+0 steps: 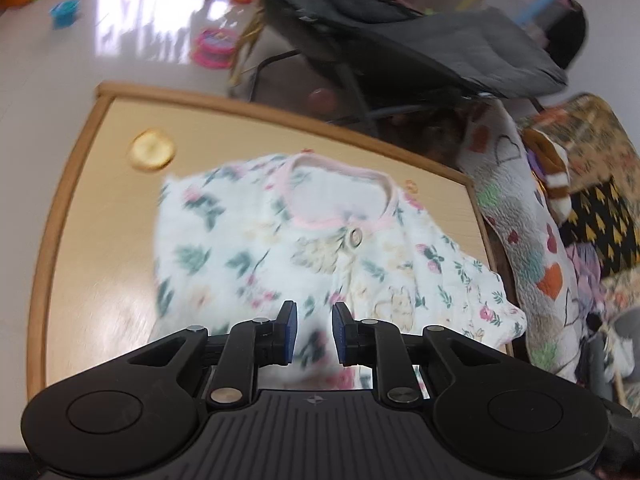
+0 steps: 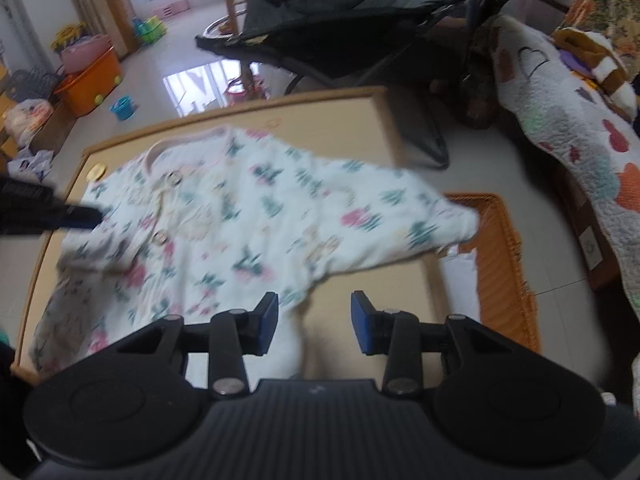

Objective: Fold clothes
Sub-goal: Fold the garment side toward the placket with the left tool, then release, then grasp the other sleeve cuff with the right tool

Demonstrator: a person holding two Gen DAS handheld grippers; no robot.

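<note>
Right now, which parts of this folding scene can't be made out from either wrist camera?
- Floral baby garment: its lower hem in the left wrist view is hidden behind the left claw.
- Its print in the right wrist view is smeared by motion blur.
- Wicker basket: its contents are partly covered by the garment's sleeve.
- Round yellow object on the table: too blurred to identify.

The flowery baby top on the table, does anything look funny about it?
Yes. The floral top lies crooked on the wooden table, and one sleeve sticks out past the table's edge, above an orange wicker basket. It isn't folded yet.
</note>
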